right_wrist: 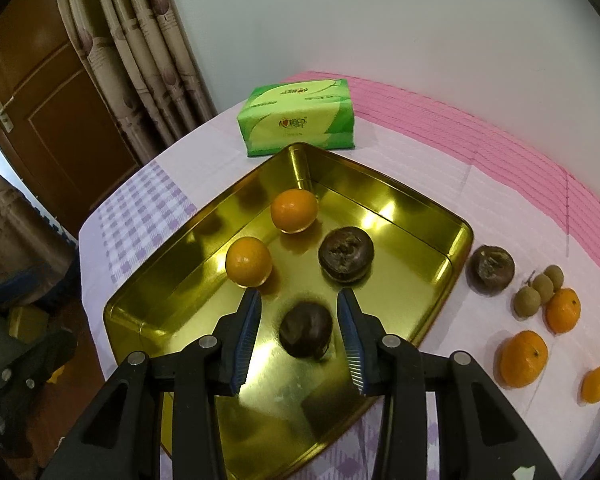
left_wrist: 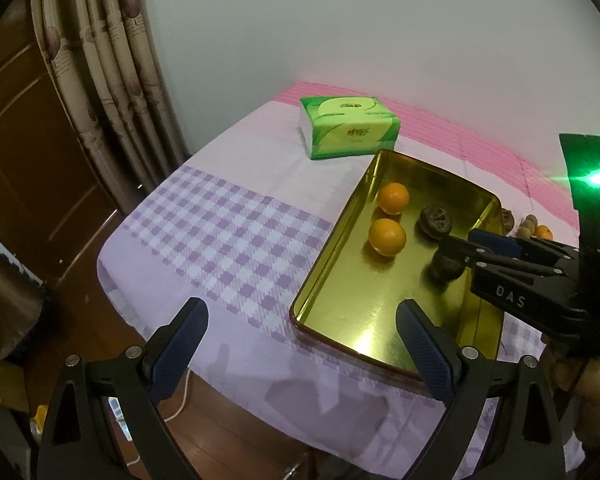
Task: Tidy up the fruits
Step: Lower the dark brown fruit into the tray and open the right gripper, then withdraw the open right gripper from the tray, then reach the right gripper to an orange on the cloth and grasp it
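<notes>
Currently: right claw [right_wrist: 300, 300] narrowly parted around dark brown round fruit [right_wrist: 306, 330] on gold metal tray [right_wrist: 140, 316], pads not touching; left claw [left_wrist: 302, 312] wide open, empty.

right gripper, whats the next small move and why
Probably lift the right gripper clear and swing it right. Its jaws stand apart from the dark fruit, which seems to rest in the tray already, while another one lies on the cloth beside the tray.

Gold tray [right_wrist: 452, 264], orange tangerines [right_wrist: 294, 211], green tissue pack [right_wrist: 296, 122], lilac checked tablecloth [left_wrist: 228, 236]
</notes>
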The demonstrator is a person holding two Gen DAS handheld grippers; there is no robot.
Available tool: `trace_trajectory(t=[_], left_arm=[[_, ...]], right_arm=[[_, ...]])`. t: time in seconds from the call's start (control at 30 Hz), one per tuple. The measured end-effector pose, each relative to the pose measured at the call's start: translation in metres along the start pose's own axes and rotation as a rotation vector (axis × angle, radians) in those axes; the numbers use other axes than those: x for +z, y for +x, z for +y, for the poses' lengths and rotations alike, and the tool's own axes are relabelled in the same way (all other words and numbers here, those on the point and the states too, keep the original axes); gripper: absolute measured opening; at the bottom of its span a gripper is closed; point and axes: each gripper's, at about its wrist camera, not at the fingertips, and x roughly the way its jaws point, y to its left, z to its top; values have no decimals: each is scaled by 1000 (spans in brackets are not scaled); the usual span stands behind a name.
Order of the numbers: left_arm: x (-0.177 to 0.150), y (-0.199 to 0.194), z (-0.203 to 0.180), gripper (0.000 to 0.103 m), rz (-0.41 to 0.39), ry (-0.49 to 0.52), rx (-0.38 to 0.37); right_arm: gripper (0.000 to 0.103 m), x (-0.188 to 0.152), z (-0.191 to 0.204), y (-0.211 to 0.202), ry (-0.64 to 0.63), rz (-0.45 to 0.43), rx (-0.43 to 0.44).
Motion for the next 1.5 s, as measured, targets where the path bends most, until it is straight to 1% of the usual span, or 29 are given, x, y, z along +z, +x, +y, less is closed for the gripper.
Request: trace_trajectory(t=[0.17,0.23,0.4,0.6,0.73,0.9,1.03,1.13,1.2,1.3,1.5], left_arm=[[0,3,0,95,18,7,5],[0,3,-1,95,15,13,10],[-2,3,-3,95,14,18,17],[-3,2,-6,95,15,33,24],[-4,2,-10,95,8,50,35],[-7,0,-16,95,-5,73,46],[-8,-3,-23,95,-18,102,21],[-10,-6,-29,95,-34,124,21],[-11,-9,-33,95,-55,143,24],[-13,-13,-39,95,-81,165,16],[-16,-19,-48,95,-115,192,-26]], right_arm=[[37,6,5,3,-2,-2,5],[37,6,7,-2,6,-22,21],[38,6,6,-17,16,-56,24],[45,-6,-5,-44,76,-111,42],[48,-27,-13,-62,88,-129,26],[49,-66,-34,-86,109,-138,-25],[49,-101,-75,-100,209,-127,-68],[49,-119,-103,-106,297,-128,-84],[50,-127,-114,-110,334,-135,-87],[50,-129,-123,-114,343,-146,-97],[50,-113,-126,-100,302,-149,-96]])
